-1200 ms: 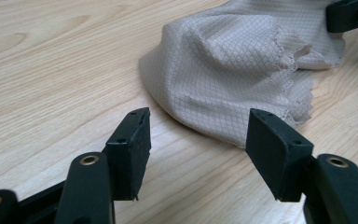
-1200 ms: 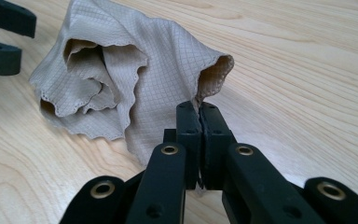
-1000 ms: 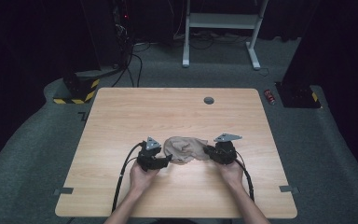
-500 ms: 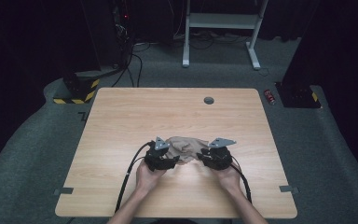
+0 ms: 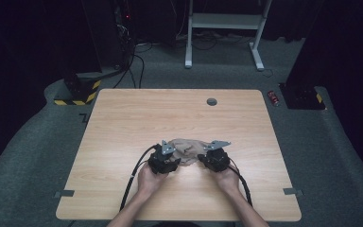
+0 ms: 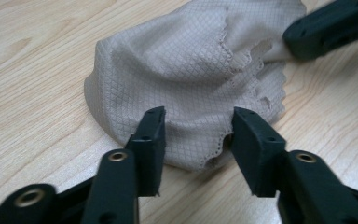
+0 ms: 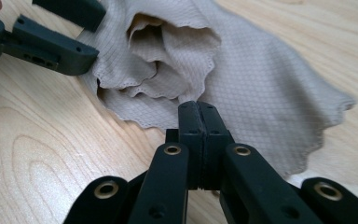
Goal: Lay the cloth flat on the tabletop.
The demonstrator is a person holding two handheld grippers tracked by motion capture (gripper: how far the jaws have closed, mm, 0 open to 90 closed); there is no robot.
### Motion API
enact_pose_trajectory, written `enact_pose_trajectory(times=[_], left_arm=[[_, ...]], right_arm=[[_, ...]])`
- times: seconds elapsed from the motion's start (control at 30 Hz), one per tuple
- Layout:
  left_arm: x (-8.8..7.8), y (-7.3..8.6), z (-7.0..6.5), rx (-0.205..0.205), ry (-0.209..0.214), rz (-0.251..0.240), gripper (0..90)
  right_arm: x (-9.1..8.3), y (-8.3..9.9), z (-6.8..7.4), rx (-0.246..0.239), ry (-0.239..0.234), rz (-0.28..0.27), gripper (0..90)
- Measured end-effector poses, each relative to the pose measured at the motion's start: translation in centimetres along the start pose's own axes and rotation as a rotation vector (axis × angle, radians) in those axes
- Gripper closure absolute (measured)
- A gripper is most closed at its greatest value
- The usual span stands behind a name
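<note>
Behind the cloth [image 5: 185, 147], a grommet [image 5: 211, 101] sits well apart.

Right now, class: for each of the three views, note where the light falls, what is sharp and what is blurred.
High view: the table is evenly lit, the room behind it nearly black, and the picture is soft. Left gripper view: the cloth weave is crisp, while the near jaws and the far table blur. Right gripper view: the cloth's folds cast soft shadows, the wood grain is sharp, and the jaw bases at the bottom are blurred.
</note>
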State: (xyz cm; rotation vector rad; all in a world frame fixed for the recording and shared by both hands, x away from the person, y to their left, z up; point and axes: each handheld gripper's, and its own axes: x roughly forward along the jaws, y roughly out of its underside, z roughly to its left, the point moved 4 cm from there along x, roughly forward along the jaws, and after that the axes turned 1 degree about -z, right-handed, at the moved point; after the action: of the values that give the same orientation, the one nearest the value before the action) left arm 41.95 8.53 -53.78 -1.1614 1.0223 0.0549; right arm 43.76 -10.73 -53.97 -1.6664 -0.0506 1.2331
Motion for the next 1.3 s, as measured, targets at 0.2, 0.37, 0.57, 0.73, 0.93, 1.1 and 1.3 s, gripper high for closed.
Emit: enact_pose_trajectory(times=[0.2,0.37,0.57,0.73,0.93,1.1,1.3], left_arm=[[-0.3,0.3,0.3,0.026,-0.001,0.026,69.8],[-0.8,0.7,0.9,0.030,-0.007,0.038,83.9],[-2.1,0.8,1.7,0.026,-0.021,0.009,88.2],[-3.0,0.2,2.0,-0.017,0.008,-0.061,85.2],[-2.1,-0.4,1.0,-0.013,0.070,-0.043,49.6],[-0.4,-1.1,-0.7,0.087,0.037,0.017,60.1],[-0.7,-1.2,0.3,0.068,0.012,0.000,87.9]], right_arm=[[-1.5,-0.4,-1.2,0.028,0.017,-0.046,89.7],[-2.7,-0.3,-2.7,0.077,0.041,-0.077,89.6],[-3.6,-0.2,-3.7,0.107,0.055,-0.106,89.6],[-3.4,-1.0,-3.7,0.108,0.058,-0.112,89.4],[-2.6,-1.6,-3.3,0.100,0.044,-0.092,89.4],[-2.2,-2.5,-2.6,0.073,0.043,-0.090,89.5],[-2.1,-2.9,-3.3,0.084,0.062,-0.093,89.4]])
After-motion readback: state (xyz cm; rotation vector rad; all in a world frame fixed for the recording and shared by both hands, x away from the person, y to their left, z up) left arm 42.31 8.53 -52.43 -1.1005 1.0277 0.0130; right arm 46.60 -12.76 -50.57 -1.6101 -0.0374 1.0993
